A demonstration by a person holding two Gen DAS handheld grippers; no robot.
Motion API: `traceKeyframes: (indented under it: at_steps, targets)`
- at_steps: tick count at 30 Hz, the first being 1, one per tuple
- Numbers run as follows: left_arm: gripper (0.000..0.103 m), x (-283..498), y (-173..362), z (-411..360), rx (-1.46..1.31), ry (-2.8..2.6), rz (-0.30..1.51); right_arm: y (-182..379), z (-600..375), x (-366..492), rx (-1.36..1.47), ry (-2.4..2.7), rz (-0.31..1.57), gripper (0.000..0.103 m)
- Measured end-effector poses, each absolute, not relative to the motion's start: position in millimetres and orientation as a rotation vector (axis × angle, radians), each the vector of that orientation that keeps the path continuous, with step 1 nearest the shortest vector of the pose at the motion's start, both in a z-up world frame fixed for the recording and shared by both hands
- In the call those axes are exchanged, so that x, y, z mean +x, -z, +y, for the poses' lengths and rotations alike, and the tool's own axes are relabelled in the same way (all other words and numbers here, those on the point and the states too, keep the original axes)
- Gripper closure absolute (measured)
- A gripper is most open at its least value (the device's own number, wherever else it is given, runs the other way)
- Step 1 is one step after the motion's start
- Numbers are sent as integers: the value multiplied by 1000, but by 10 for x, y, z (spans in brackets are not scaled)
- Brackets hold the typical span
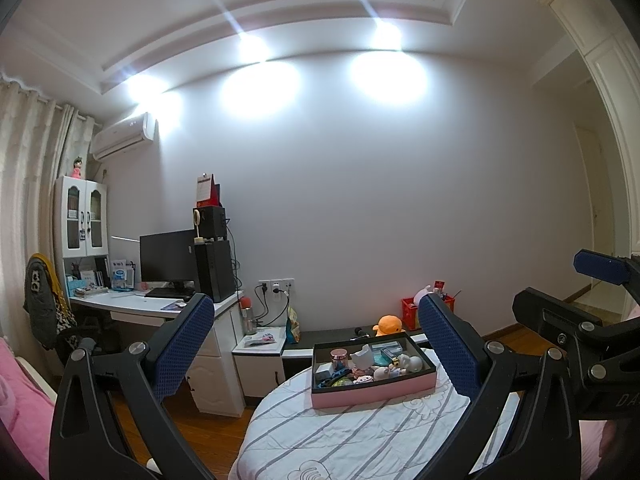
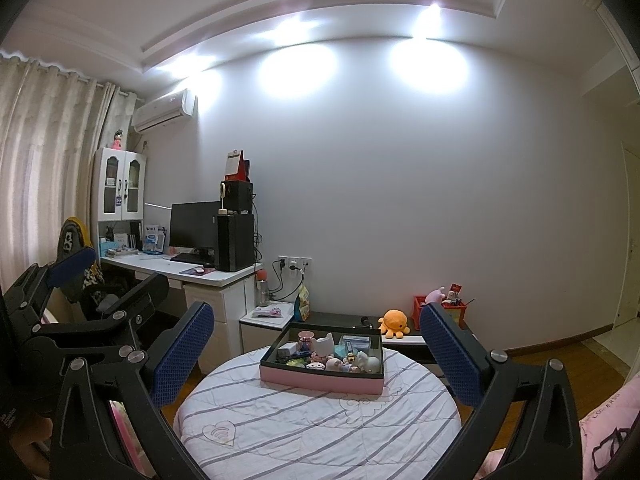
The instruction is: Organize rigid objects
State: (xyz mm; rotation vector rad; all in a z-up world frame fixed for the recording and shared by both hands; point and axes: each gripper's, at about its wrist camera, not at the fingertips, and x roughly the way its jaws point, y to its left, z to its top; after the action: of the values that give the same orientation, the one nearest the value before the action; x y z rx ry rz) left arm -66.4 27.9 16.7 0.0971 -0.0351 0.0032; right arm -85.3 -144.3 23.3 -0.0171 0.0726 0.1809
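Note:
A pink tray with a dark rim [image 1: 372,394] [image 2: 320,382] sits on a round table with a striped white cloth [image 1: 340,440] [image 2: 312,428]. It holds several small rigid items: a pink-lidded jar [image 1: 339,357] [image 2: 306,338], a white figurine [image 1: 362,356] [image 2: 324,344], small boxes and toys. My left gripper [image 1: 316,344] is open and empty, held well short of the tray. My right gripper [image 2: 318,354] is open and empty, also short of the tray. Each gripper shows at the edge of the other's view.
A white desk with monitor and PC tower [image 1: 192,272] [image 2: 216,248] stands at left. A low dark bench behind the table carries an orange plush [image 1: 388,325] [image 2: 394,322] and a red crate [image 1: 426,312] [image 2: 438,312]. Pink bedding [image 1: 20,408] [image 2: 608,432] lies at the sides.

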Motion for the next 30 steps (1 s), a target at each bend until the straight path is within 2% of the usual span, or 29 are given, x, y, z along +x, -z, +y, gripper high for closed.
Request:
traceKeyframes:
  at_steps: [30]
  targets:
    - [0, -674, -156, 276, 102, -7, -36, -229, -1401, -867, -24, -175, 79, 0]
